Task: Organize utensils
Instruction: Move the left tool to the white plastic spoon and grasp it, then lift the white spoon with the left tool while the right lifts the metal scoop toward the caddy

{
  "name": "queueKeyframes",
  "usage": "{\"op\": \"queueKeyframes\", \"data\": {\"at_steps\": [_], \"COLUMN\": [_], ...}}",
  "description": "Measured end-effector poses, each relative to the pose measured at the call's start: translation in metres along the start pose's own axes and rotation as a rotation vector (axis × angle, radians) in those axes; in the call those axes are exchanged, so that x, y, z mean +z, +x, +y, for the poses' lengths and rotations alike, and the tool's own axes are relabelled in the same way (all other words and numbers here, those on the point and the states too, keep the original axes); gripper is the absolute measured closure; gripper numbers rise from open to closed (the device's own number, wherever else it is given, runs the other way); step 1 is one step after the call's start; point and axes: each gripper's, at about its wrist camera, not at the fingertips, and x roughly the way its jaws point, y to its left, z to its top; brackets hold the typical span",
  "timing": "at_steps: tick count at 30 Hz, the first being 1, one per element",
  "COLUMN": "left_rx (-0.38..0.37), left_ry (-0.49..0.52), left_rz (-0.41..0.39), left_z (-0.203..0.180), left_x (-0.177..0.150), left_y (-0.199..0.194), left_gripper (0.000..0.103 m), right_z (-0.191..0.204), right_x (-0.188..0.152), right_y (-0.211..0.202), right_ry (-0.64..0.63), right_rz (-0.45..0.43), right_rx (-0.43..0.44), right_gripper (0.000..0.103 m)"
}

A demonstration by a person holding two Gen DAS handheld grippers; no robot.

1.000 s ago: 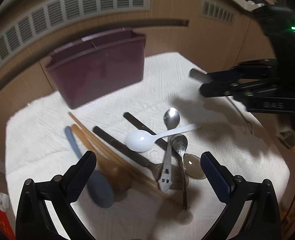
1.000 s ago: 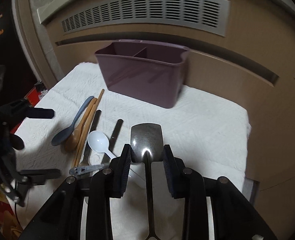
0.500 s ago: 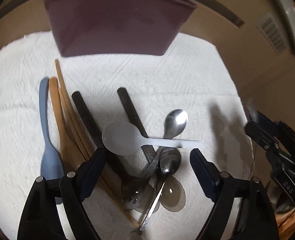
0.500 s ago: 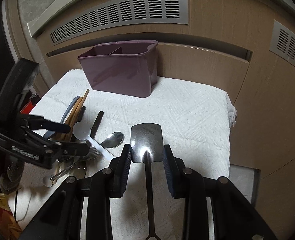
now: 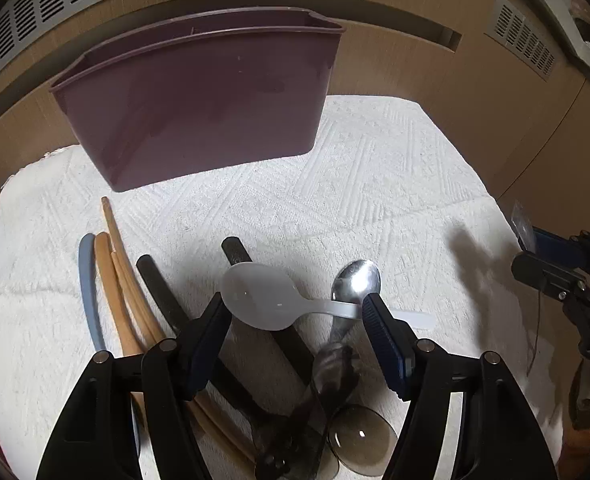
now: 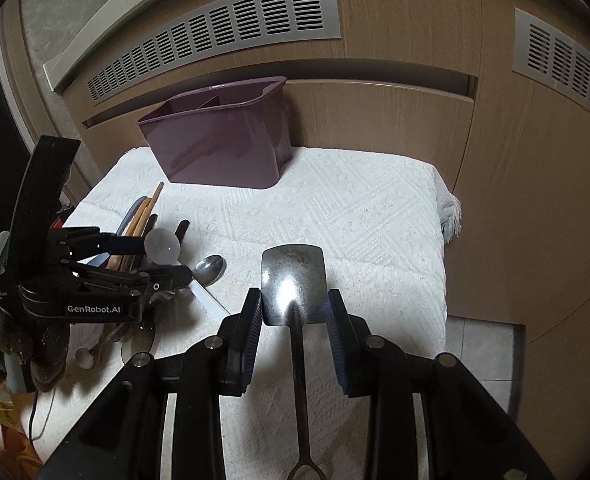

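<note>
My left gripper is shut on a white plastic spoon, held by its handle above the utensil pile; it also shows in the right wrist view. My right gripper is shut on a metal spatula, blade forward, above the white towel. A purple divided caddy stands at the towel's back and also shows in the right wrist view. Below lie a metal spoon, wooden chopsticks, a blue spoon and black-handled utensils.
Wooden cabinet panels with vent grilles rise behind the towel. The towel's right edge drops to a tiled floor. A smoky transparent spoon bowl lies under the left gripper. My right gripper shows at the far right of the left wrist view.
The left gripper has closed on the white spoon and lifted it off the pile. The right gripper, still holding the spatula, has swung right, away from the caddy.
</note>
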Motion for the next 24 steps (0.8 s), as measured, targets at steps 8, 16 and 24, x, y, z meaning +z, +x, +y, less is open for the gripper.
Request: {"op": "queueKeyframes", "data": {"at_steps": [8, 16, 24], "left_rx": [-0.023, 0.099, 0.112], "left_ry": [-0.162, -0.146, 0.002], "left_rz": [0.027, -0.025, -0.132], "left_z": [0.002, -0.012, -0.013], "left_x": [0.029, 0.039, 0.021], "left_y": [0.023, 0.036, 0.019], "left_gripper": [0.035, 0.050, 0.067], "right_z": [0.000, -0.004, -0.007], "right_x": [-0.001, -0.005, -0.007], "right_y": [0.005, 0.007, 0.003], "right_ry": [0.018, 0.031, 0.037], "right_rz": [0.000, -0.004, -0.008], "right_rx": [0.012, -0.006, -0.011], "right_gripper": [0.073, 0.073, 0.073]}}
